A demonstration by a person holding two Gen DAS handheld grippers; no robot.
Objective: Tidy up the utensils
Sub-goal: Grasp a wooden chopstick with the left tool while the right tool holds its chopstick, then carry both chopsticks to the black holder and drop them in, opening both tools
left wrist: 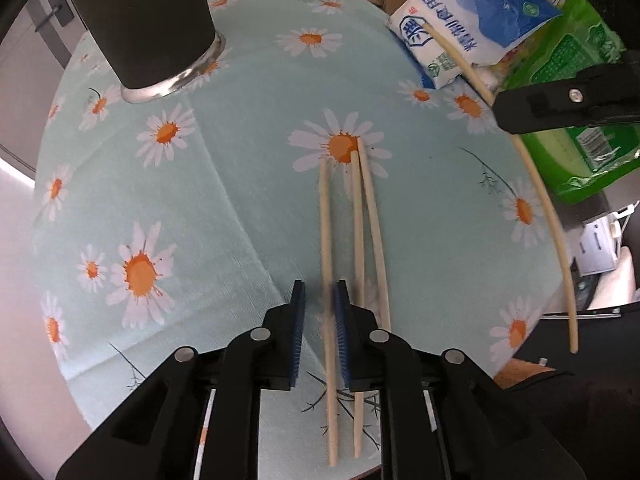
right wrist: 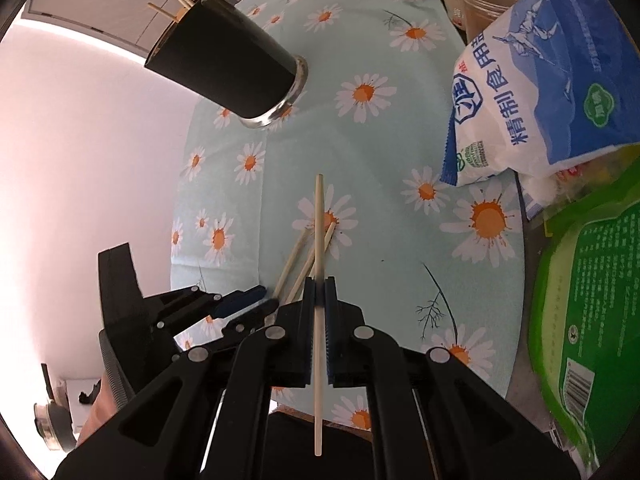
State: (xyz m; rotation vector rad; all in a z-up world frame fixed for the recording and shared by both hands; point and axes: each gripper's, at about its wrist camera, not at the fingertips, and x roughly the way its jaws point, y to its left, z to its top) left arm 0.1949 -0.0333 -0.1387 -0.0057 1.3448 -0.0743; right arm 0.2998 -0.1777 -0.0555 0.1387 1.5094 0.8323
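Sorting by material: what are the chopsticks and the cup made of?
Chopsticks: probably bamboo or light wood, pale tan, matte, unpainted. Cup: dark matte wall, maybe a coating or sleeve, over a shiny, likely steel base ring.

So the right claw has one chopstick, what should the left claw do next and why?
Probably finish closing the left claw on the pale wooden chopstick between its blue pads, then lift. A gap remains on the left pad's side, and two more chopsticks lie just right of it. The right claw already grips its own chopstick, and the tall black cup holds others.
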